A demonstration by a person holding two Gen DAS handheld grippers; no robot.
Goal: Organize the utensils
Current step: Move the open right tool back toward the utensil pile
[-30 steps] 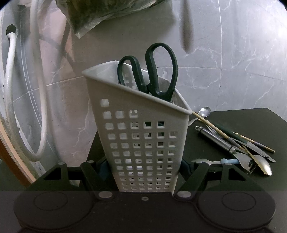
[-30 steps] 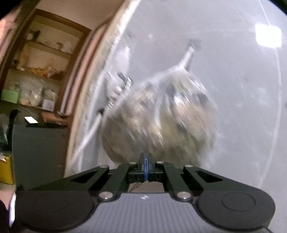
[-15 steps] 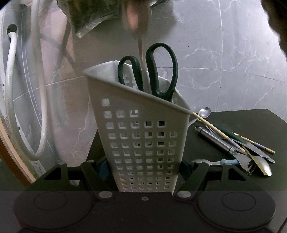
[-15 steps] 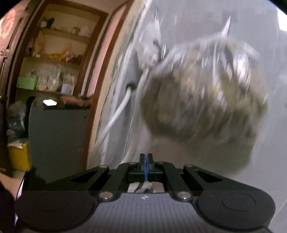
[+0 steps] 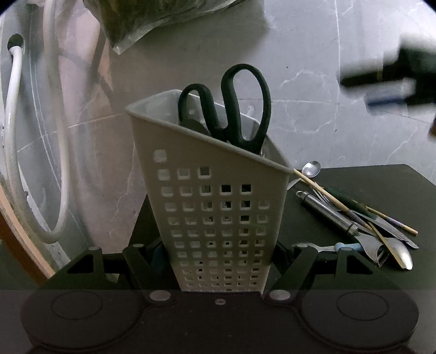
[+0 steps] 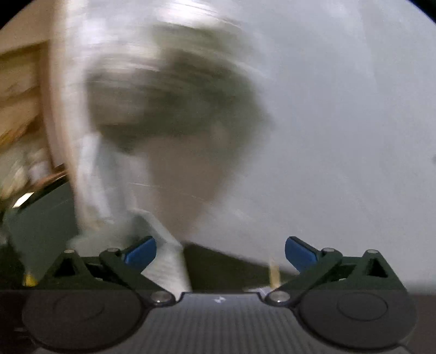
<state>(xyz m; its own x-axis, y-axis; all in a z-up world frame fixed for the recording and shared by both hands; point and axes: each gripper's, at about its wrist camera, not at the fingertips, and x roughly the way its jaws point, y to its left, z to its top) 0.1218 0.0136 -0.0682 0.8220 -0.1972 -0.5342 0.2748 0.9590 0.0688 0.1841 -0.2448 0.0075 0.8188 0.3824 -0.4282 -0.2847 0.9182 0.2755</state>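
My left gripper (image 5: 218,256) is shut on the lower sides of a white perforated utensil holder (image 5: 218,212), which leans slightly. Black-handled scissors (image 5: 237,109) stand in it, handles up. Right of it, on the dark table (image 5: 381,185), lies a pile of utensils (image 5: 354,220): spoons, a steel-handled tool and knives. A chopstick (image 5: 340,209) leans against the holder's corner. My right gripper (image 6: 220,252) is opening, its blue pads (image 6: 141,250) far apart with nothing between them. It also shows as a dark blur (image 5: 395,81) at the upper right of the left wrist view.
A white hose (image 5: 13,130) loops down the marble wall at the left. A plastic bag (image 5: 152,21) hangs above the holder. The table's left edge runs close behind the holder. The right wrist view is heavily blurred by motion.
A blurred utensil came down between the scissors' handles half a second ago and is gone from above the holder. The right jaws went from shut to wide open, and that view swung downward.
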